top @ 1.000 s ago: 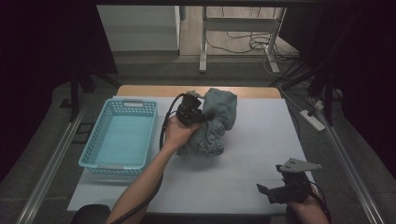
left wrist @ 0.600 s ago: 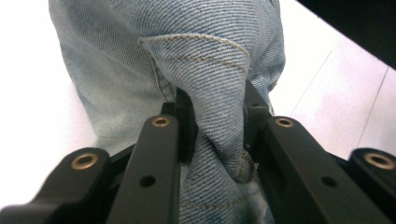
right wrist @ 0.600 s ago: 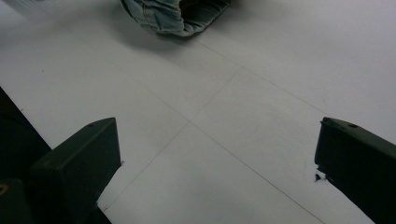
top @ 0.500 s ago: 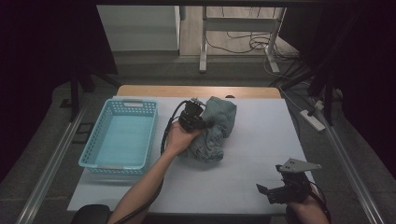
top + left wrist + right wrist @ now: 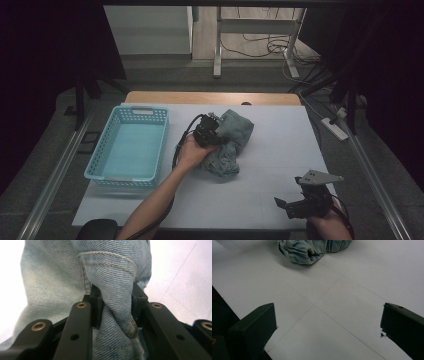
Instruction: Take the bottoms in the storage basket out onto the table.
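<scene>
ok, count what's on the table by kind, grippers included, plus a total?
Light blue crumpled denim garment: 1
Turquoise plastic lattice basket: 1
Black hand-held gripper: 2, left, right
Total: 4

We see faded light-blue jeans (image 5: 62,287) with tan stitching, a turquoise basket (image 5: 131,150), a white table (image 5: 280,150), and black hand-held gripper (image 5: 113,305) jaws.
</scene>
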### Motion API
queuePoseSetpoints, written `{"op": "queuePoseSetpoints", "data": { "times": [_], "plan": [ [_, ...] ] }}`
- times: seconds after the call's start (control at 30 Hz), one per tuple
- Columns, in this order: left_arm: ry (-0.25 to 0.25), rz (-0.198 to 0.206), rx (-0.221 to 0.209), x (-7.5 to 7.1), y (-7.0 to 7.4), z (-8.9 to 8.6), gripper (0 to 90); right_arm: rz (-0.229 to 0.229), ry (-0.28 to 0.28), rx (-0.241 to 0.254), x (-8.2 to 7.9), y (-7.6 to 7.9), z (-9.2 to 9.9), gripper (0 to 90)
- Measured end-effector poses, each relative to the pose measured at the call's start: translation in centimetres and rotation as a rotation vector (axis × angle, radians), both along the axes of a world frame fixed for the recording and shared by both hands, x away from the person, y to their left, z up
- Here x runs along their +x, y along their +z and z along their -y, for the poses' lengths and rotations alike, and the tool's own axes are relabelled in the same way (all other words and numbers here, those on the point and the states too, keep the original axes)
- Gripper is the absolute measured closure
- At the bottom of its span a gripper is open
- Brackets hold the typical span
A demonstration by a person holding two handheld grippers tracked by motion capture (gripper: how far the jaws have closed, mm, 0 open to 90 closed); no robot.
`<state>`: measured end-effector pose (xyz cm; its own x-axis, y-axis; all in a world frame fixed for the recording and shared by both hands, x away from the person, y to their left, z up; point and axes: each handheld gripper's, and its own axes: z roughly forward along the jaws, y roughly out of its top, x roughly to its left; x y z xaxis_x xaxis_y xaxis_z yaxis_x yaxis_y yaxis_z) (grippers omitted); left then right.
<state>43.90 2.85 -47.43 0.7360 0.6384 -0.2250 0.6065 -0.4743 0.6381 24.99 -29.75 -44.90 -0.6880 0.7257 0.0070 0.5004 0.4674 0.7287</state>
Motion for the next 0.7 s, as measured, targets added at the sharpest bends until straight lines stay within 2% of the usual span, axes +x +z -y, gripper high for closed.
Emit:
{"op": "queuePoseSetpoints", "data": {
  "times": [0.17, 0.27, 0.37, 0.57, 0.7],
  "plan": [
    [-0.014, -0.034, -0.032, 0.3, -1.0, -0.4, 64.6, -0.001, 0.000, 0.000, 0.0, 0.0, 0.0, 0.8],
    [-0.016, -0.051, -0.067, 0.6, -1.7, -0.7, 60.5, -0.001, 0.002, -0.001, 0.0, 0.0, 0.0, 0.7],
    [-0.027, -0.043, -0.084, 0.7, -2.2, -1.0, 57.4, 0.000, 0.003, -0.003, 0.0, 0.0, -0.1, 0.8],
    [-0.032, -0.045, -0.072, 0.6, -2.4, -0.9, 51.6, -0.001, 0.004, -0.008, 0.0, 0.0, -0.1, 0.8],
    [-0.048, -0.032, -0.040, 0.5, -2.6, -0.4, 43.1, -0.001, 0.006, -0.010, 0.0, -0.1, -0.1, 0.8]
  ]
}}
